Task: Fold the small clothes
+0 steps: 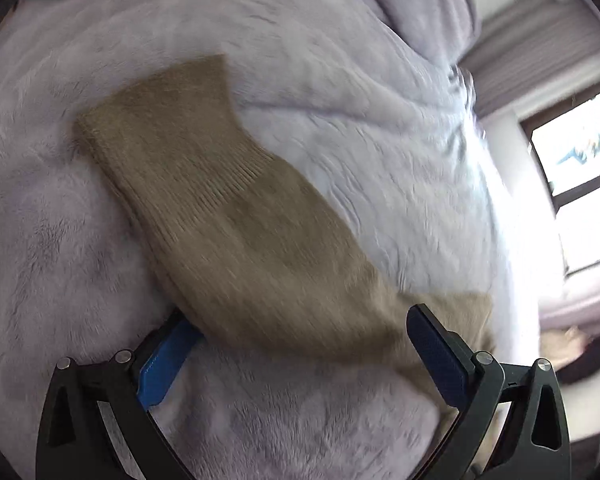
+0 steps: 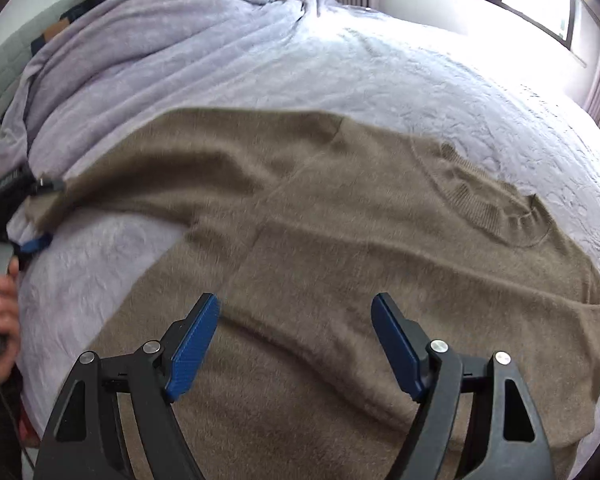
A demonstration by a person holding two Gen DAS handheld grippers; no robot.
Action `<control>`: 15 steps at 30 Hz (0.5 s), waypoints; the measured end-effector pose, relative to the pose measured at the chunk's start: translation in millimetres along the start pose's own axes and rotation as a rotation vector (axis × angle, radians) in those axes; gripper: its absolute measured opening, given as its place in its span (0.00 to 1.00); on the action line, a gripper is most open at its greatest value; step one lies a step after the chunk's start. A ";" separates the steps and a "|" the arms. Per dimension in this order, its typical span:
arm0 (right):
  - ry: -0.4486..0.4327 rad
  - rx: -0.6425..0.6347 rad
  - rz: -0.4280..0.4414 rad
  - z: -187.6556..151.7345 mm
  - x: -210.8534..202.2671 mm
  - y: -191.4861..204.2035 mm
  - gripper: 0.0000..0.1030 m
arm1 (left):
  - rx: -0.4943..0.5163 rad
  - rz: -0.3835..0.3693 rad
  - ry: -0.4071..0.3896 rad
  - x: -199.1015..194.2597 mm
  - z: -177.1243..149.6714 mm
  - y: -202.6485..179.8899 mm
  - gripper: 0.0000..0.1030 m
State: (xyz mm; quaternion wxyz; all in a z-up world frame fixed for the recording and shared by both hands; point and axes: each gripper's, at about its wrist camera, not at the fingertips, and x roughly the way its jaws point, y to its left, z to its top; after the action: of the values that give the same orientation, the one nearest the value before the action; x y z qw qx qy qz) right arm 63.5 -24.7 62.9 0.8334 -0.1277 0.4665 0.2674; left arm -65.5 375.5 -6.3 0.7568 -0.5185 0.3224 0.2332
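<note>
L claw [image 1: 300,344] tip prob. under sleeve [image 1: 204,184]

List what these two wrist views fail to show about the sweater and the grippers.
- Left wrist view: one of the left gripper fingers is partly hidden under the sweater sleeve, which is motion-blurred.
- Right wrist view: the sweater hem is cut off by the bottom edge, behind the right gripper.
- Right wrist view: the sleeve cuff sits at the far left, too distorted to judge.
</note>
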 end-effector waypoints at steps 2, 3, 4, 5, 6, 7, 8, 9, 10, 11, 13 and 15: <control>0.012 -0.017 0.000 -7.9 0.2 5.6 0.79 | -0.043 -0.045 0.011 6.3 13.2 10.3 1.00; 0.017 -0.023 -0.002 -12.2 1.3 6.3 0.79 | -0.055 -0.070 0.012 9.0 20.5 13.5 1.00; 0.022 -0.032 -0.007 -15.6 2.3 8.4 0.79 | -0.057 -0.087 0.012 9.9 28.7 15.3 1.00; 0.024 -0.045 -0.016 -16.7 3.1 11.5 0.79 | -0.059 -0.101 0.012 10.3 32.8 15.7 0.99; 0.022 -0.058 -0.026 -17.0 2.4 13.8 0.79 | -0.064 -0.118 0.004 8.1 36.2 16.5 0.80; 0.017 -0.067 -0.033 -20.2 0.3 14.7 0.79 | -0.044 -0.135 -0.008 4.5 40.1 16.4 0.28; 0.014 -0.074 -0.035 -21.0 -2.3 16.7 0.79 | -0.010 -0.140 0.013 5.7 43.3 14.5 0.06; 0.009 -0.078 -0.031 -21.4 -4.8 17.3 0.79 | -0.001 -0.142 0.028 7.0 46.4 16.3 0.07; 0.002 -0.079 -0.029 -21.5 -8.1 16.6 0.79 | 0.003 -0.141 0.015 3.9 47.8 17.1 0.07; -0.005 -0.078 -0.028 -20.4 -9.5 16.4 0.79 | 0.016 -0.130 -0.002 0.7 48.8 16.2 0.07; -0.018 -0.073 -0.028 -16.8 -14.2 13.8 0.79 | 0.077 -0.092 -0.043 -9.7 51.8 3.7 0.07; -0.030 -0.049 -0.026 -14.3 -18.9 6.3 0.79 | 0.140 -0.076 -0.080 -19.7 57.7 -16.9 0.07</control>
State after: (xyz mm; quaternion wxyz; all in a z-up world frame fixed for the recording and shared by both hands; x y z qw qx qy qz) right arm 41.9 -32.4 71.5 0.8403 -0.1500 0.4455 0.2700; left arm -53.1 423.1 33.5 0.8118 -0.4665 0.2874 0.2018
